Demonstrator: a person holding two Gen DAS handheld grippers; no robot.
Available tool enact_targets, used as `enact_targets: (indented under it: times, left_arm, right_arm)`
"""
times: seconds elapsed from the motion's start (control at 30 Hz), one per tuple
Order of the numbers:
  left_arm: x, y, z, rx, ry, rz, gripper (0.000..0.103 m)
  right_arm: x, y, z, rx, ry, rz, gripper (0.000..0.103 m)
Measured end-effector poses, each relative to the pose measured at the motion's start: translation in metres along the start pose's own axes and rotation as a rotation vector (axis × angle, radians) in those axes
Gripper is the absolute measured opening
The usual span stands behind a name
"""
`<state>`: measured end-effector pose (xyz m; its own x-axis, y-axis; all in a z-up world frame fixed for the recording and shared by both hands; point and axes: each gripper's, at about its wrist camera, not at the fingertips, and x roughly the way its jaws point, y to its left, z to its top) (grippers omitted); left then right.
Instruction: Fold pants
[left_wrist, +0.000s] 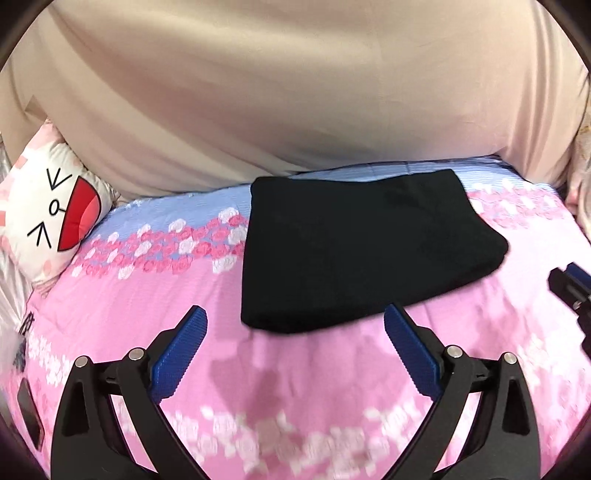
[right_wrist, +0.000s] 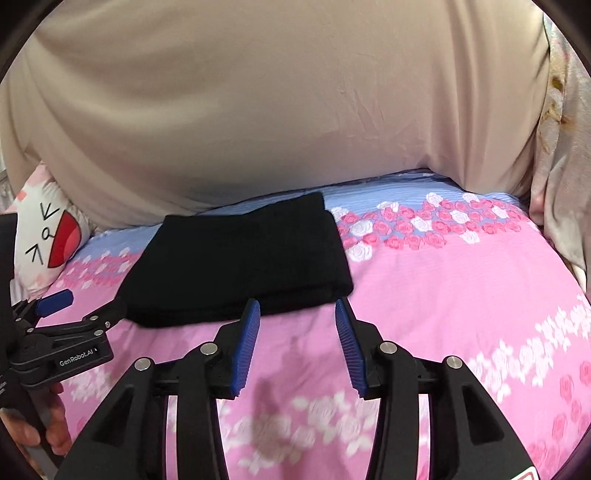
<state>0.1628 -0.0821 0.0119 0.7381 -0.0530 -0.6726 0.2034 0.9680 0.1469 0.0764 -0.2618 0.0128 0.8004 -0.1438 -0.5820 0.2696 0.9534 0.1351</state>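
The black pants (left_wrist: 365, 251) lie folded into a compact rectangle on the pink floral bedsheet (left_wrist: 295, 387); they also show in the right wrist view (right_wrist: 240, 258). My left gripper (left_wrist: 295, 317) is wide open and empty, just short of the bundle's near edge. It also shows in the right wrist view (right_wrist: 88, 302) at the left, beside the bundle's near left corner. My right gripper (right_wrist: 297, 308) is open and empty, its tips just at the bundle's near right edge. Part of it shows in the left wrist view (left_wrist: 570, 284) at the right edge.
A beige curtain or cover (left_wrist: 277, 92) hangs behind the bed. A white cartoon-face pillow (left_wrist: 48, 214) lies at the far left. A dark phone-like object (left_wrist: 29, 410) lies at the left edge. Patterned fabric (right_wrist: 561, 155) hangs at the right.
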Motion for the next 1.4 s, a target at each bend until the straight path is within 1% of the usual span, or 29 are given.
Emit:
enact_targets:
  times: [0.03, 0.13, 0.27, 0.5, 0.67, 0.93, 1.07, 1.4]
  left_arm:
    - [-0.004, 0.000, -0.003, -0.006, 0.001, -0.005, 0.095]
    - [-0.018, 0.002, -0.013, -0.022, 0.004, -0.005, 0.095]
    - [-0.034, 0.007, -0.024, -0.046, 0.001, -0.014, 0.097]
    - [-0.055, 0.015, -0.040, -0.065, -0.007, -0.001, 0.098]
    - [-0.059, 0.019, -0.049, -0.060, 0.003, 0.004, 0.098]
    - [-0.061, 0.024, -0.061, -0.060, 0.017, 0.015, 0.098]
    - [-0.061, 0.026, -0.064, -0.058, 0.024, 0.020, 0.098]
    - [-0.062, 0.026, -0.067, -0.053, 0.026, 0.024, 0.098]
  right_arm:
    - [-0.007, -0.001, -0.003, 0.005, -0.003, 0.000, 0.043]
    - [-0.019, 0.000, -0.012, 0.025, -0.002, 0.007, 0.049]
    - [-0.034, 0.005, -0.020, 0.028, 0.000, 0.020, 0.050]
    - [-0.052, 0.023, -0.032, 0.002, 0.000, 0.038, 0.050]
    - [-0.062, 0.035, -0.040, -0.024, -0.007, 0.029, 0.051]
    - [-0.065, 0.041, -0.048, -0.027, 0.011, 0.031, 0.052]
    - [-0.065, 0.045, -0.049, -0.037, 0.012, 0.026, 0.059]
    - [-0.063, 0.049, -0.051, -0.040, 0.015, 0.018, 0.059]
